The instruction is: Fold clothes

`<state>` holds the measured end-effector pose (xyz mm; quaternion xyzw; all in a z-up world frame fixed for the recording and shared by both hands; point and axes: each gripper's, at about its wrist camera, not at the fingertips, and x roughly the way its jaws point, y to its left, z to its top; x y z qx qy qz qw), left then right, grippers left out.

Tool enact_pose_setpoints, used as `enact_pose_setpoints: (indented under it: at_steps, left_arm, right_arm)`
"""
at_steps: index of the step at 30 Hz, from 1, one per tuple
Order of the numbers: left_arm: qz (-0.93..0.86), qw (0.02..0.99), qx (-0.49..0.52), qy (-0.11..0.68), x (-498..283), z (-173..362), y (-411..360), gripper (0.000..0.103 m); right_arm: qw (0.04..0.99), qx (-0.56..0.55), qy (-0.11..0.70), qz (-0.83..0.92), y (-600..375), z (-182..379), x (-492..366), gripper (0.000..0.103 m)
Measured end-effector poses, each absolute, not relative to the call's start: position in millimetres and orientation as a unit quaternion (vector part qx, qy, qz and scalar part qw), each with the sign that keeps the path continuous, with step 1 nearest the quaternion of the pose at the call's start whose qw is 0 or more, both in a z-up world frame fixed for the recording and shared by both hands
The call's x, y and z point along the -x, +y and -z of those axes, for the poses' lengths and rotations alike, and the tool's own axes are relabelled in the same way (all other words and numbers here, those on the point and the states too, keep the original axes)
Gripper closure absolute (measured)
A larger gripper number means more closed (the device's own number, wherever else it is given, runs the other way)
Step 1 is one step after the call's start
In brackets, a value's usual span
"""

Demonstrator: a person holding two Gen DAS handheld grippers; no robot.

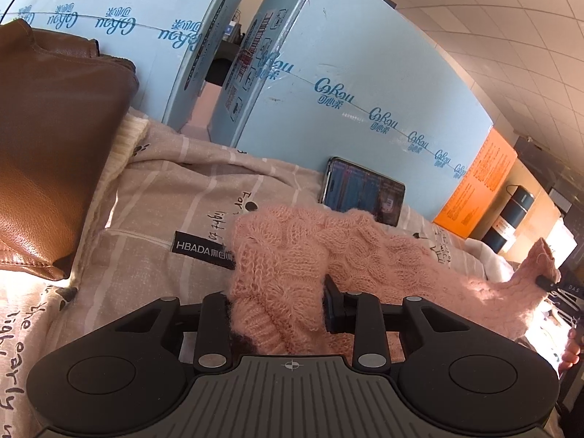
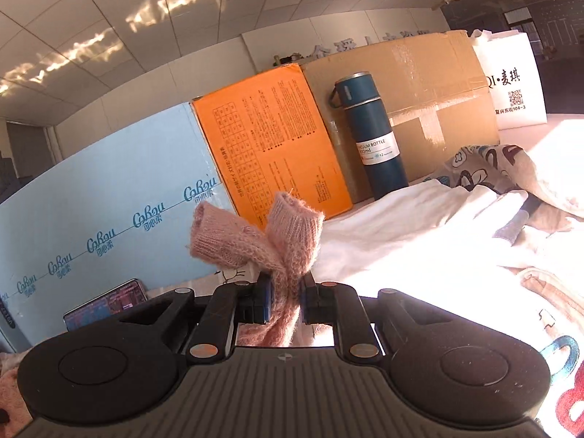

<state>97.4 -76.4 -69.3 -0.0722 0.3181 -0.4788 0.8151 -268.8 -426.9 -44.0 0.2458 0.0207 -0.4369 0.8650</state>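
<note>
Pink knit sweater (image 1: 328, 252) stretched as a long band across the patterned bedsheet (image 1: 153, 197), long axis running between the two hands, roughly parallel to the row of boxes at the bed's far edge. Left gripper (image 1: 277, 303) clamped on the bulky ribbed end, knit bunched between the pads and spilling over them. Right gripper (image 2: 284, 303) pinched tight on both cuffs (image 2: 292, 219) together, the two sleeve ends sprouting upward past the fingertips like a bow, lifted clear of the white cloth (image 2: 401, 226) below.

Seen from the left wrist view, right gripper (image 1: 545, 283) off at the far right end of the band, cuffs raised, sleeve sagging between the hands. So: body end nearest the left hand, sleeve end nearest the right.

Probably next, sleeves carried back along that same axis toward the left-hand end and laid over the body. Phone (image 1: 365, 189) beside the blue box (image 1: 346, 73), just behind the sweater; blue vacuum bottle (image 2: 372, 135) well behind the right hand, clear of the path.
</note>
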Motion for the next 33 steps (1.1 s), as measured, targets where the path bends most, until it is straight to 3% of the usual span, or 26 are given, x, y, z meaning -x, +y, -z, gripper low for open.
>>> enact_pose_setpoints:
  at_steps: [5,7,8,10,12,13,21,24,27,29,30,31,33]
  left_arm:
    - [0.46,0.832,0.051,0.305,-100,56,-74,0.077]
    - [0.439,0.843,0.016,0.31,-99,57,-80,0.067]
    - [0.427,0.848,-0.003,0.313,-98,58,-84,0.061]
    - [0.403,0.865,-0.031,0.298,-95,55,-86,0.031]
    - [0.389,0.88,-0.046,0.269,-93,47,-86,0.022]
    - [0.386,0.886,-0.05,0.253,-92,42,-86,0.018]
    - [0.537,0.819,-0.128,0.157,-69,13,-136,0.007]
    - [0.597,0.759,-0.187,0.181,-62,23,-175,0.007]
    - [0.61,0.734,-0.206,0.215,-62,37,-193,0.013]
    - [0.618,0.729,-0.204,0.213,-59,40,-191,0.042]
    - [0.623,0.726,-0.203,0.208,-58,40,-188,0.072]
    - [0.628,0.724,-0.2,0.204,-55,40,-183,0.085]
    - [0.643,0.714,-0.196,0.196,-48,39,-171,0.087]
  right_arm:
    - [0.862,-0.267,-0.001,0.43,-429,44,279,0.09]
    - [0.848,-0.276,0.011,0.453,-431,47,281,0.087]
    - [0.836,-0.28,0.023,0.471,-432,48,281,0.081]
    - [0.808,-0.284,0.043,0.514,-435,52,284,0.07]
    - [0.781,-0.289,0.05,0.551,-437,55,289,0.057]
    - [0.773,-0.296,0.046,0.56,-439,56,293,0.055]
    - [0.826,-0.283,-0.015,0.487,-417,49,300,0.023]
    - [0.864,-0.27,0.014,0.425,-416,48,282,0.022]
    - [0.888,-0.233,0.039,0.394,-405,47,266,0.019]
    - [0.901,-0.208,0.047,0.378,-397,47,259,0.018]
    - [0.905,-0.203,0.05,0.371,-395,47,256,0.017]
    - [0.908,-0.199,0.053,0.363,-394,46,254,0.017]
    - [0.911,-0.198,0.059,0.357,-393,47,251,0.017]
